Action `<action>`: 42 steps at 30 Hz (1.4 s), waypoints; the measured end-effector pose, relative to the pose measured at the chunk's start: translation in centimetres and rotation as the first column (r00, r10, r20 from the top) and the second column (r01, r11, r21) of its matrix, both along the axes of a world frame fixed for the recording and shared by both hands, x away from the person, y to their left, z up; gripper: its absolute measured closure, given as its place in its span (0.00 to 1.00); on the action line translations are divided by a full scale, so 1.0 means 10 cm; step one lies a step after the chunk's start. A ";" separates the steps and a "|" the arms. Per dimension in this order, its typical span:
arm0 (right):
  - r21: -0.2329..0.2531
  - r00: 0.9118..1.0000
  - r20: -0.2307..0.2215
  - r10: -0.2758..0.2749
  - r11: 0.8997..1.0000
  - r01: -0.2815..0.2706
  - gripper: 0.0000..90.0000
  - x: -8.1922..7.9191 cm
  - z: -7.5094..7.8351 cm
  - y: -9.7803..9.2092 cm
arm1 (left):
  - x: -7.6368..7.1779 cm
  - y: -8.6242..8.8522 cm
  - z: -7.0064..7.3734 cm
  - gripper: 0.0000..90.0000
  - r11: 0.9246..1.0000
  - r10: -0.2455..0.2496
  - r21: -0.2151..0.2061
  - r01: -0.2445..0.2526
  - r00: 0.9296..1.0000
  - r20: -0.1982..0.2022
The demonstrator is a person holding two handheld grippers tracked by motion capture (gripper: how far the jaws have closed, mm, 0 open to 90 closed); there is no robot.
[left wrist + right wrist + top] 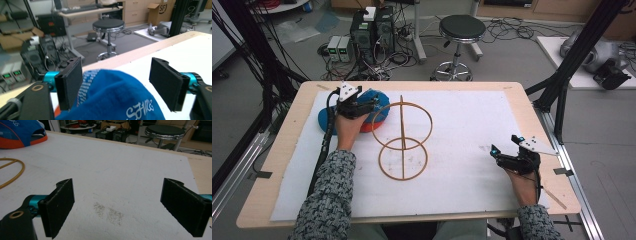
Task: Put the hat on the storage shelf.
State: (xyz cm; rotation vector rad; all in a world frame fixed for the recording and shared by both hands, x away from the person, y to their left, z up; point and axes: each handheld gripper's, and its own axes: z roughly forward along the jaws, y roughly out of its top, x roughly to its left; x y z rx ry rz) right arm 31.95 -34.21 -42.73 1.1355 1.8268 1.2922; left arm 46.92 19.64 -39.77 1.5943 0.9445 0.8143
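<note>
1. I see a blue cap (374, 100) with an orange brim lying near the far left corner of the white sheet (462, 125) that covers the bench (297, 120). White lettering shows on its blue cloth in the left gripper view.
2. My left tongs (362, 104) sit over the cap, jaws spread wide. In the left gripper view the blue crown (112, 97) bulges up between the two black jaws; the left one looks to be touching the cloth, the right one stands clear of it. They are released, not gripping.
3. Just beside the cap, toward the middle of the sheet, stands a thin wooden frame (403, 140): two hoops joined by an upright stick, one hoop lying flat on the sheet and one raised. The raised hoop's edge comes close to the cap and my left tongs.
4. My right tongs (504, 150) rest low at the right side of the sheet, well apart from the cap and frame. In the right gripper view the jaws are wide apart and hold nothing, with bare sheet and a small grey smudge (108, 212) between them.
5. Beyond the far edge of the bench, on the floor, I see a round black stool (460, 30) on a chrome base, computer boxes (372, 30) and tangled cables.
</note>
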 end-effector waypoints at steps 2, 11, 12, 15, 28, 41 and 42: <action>0.003 1.000 -0.002 0.000 1.000 0.000 0.12 0.00 0.00 0.00 | 0.01 -0.01 -0.03 0.31 1.000 0.009 0.028 -0.009 1.000 -0.011; -0.002 1.000 0.005 0.003 1.000 -0.003 0.12 0.00 0.00 0.00 | 0.03 -0.04 -0.07 0.52 0.998 0.011 0.069 -0.009 1.000 -0.029; -0.004 1.000 0.000 0.001 1.000 -0.001 0.12 -0.01 0.00 0.01 | 0.03 -0.03 -0.08 0.56 0.997 0.013 0.070 -0.011 0.999 -0.035; -0.007 1.000 0.002 0.004 1.000 -0.004 0.12 -0.01 0.00 0.01 | 0.03 -0.01 -0.08 0.66 0.996 0.011 0.086 -0.007 0.999 -0.041; -0.008 1.000 -0.003 -0.003 1.000 0.003 0.12 0.00 0.00 0.01 | -0.03 0.03 0.06 0.98 0.989 -0.001 0.150 0.000 1.000 0.005; -0.006 1.000 -0.002 -0.009 1.000 0.009 0.12 -0.01 0.00 0.00 | -0.16 0.21 0.48 0.98 0.997 0.017 0.072 -0.023 0.996 0.086; -0.005 1.000 -0.002 -0.009 1.000 0.009 0.12 -0.01 0.01 0.00 | -0.18 0.23 0.54 0.98 0.998 0.017 0.059 -0.023 0.995 0.101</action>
